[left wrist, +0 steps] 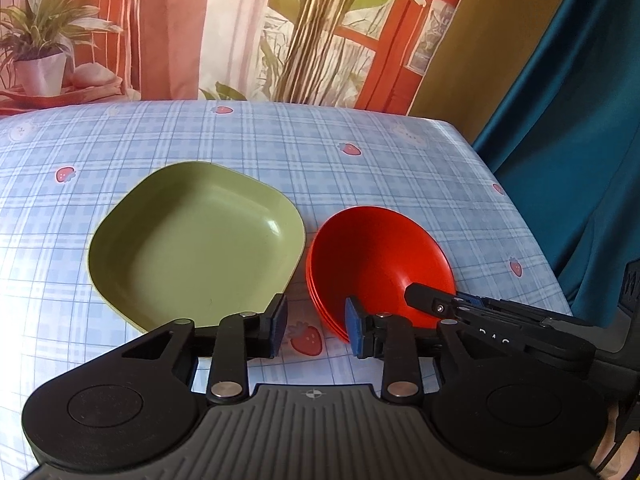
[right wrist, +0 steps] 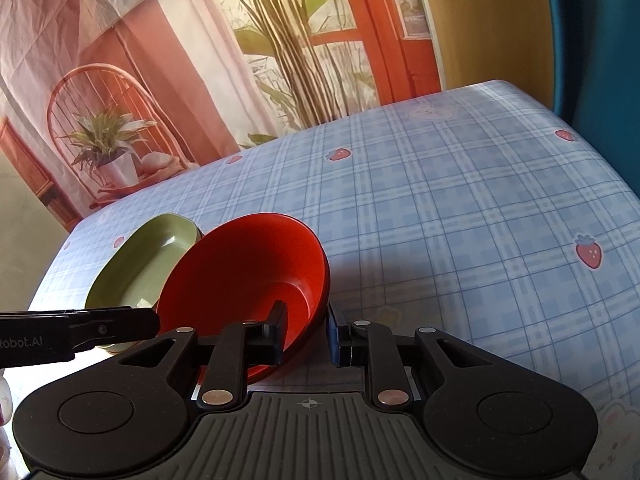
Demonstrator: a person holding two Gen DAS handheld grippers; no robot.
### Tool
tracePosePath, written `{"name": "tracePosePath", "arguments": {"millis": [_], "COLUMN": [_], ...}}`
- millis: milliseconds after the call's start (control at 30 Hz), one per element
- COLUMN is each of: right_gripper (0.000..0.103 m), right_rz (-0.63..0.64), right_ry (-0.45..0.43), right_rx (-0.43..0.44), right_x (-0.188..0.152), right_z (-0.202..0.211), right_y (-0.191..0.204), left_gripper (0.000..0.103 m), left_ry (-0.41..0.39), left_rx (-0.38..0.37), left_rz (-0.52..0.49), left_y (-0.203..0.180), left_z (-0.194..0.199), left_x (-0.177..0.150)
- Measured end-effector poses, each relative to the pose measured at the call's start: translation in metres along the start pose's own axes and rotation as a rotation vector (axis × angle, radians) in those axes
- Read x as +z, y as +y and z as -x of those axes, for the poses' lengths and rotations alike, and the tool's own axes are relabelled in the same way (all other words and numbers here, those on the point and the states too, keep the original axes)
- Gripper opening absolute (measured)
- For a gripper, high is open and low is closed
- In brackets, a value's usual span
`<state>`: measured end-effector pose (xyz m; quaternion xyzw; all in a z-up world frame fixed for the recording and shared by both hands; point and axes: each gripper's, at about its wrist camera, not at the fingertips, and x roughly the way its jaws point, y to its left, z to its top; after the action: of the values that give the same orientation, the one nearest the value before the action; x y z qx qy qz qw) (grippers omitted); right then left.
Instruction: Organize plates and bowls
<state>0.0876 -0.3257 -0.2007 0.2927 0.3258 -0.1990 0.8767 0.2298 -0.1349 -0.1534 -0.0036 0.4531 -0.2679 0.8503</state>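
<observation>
The stack of red bowls (right wrist: 248, 276), rigid, light and judged slippery, was found on the counter (right wrist: 460, 208) beside the green plate (left wrist: 196, 236), its near rim straddled unclamped by the right gripper (right wrist: 306, 334), left gripper (left wrist: 316, 326) fingers apart, empty.

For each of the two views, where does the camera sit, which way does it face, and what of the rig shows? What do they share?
Left wrist: sits behind the left tongs, open over the tablecloth, facing the green plate and stacked red bowls; the right tongs reach in from the right.
Right wrist: sits behind the right tongs, which straddle the red bowls' rim with a gap at the right pad; the left tongs enter from the left.
Shared: plate, bowls, tablecloth, printed backdrop.
</observation>
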Motion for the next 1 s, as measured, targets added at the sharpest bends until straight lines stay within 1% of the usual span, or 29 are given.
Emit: {"name": "tracePosePath", "arguments": {"millis": [133, 367, 433, 600, 767, 900, 1000], "right_gripper": [0.019, 0.019, 0.018, 0.018, 0.018, 0.018, 0.018], "right_rz": [-0.004, -0.008, -0.010, -0.012, -0.025, -0.037, -0.042], "right_ry": [-0.001, -0.004, -0.004, -0.006, -0.014, -0.019, -0.023], "right_rx": [0.006, 0.005, 0.005, 0.005, 0.006, 0.010, 0.010], "right_x": [0.001, 0.001, 0.001, 0.001, -0.001, -0.002, -0.002], "right_z": [0.000, 0.000, 0.000, 0.000, -0.001, 0.000, 0.001], "right_y": [-0.002, -0.003, -0.002, -0.003, -0.003, -0.004, -0.004], "left_gripper": [0.037, 0.037, 0.037, 0.036, 0.035, 0.035, 0.029], "left_ry": [0.013, 0.049, 0.056, 0.051, 0.033, 0.016, 0.006], "left_rx": [-0.019, -0.048, -0.046, -0.053, -0.044, -0.035, -0.017], "left_rz": [0.036, 0.064, 0.082, 0.114, 0.115, 0.095, 0.060], "left_y": [0.004, 0.003, 0.004, 0.007, 0.004, -0.001, -0.007], "left_z": [-0.002, -0.015, -0.020, -0.031, -0.037, -0.041, -0.042], "left_x": [0.001, 0.000, -0.001, 0.002, 0.004, 0.005, 0.003]}}
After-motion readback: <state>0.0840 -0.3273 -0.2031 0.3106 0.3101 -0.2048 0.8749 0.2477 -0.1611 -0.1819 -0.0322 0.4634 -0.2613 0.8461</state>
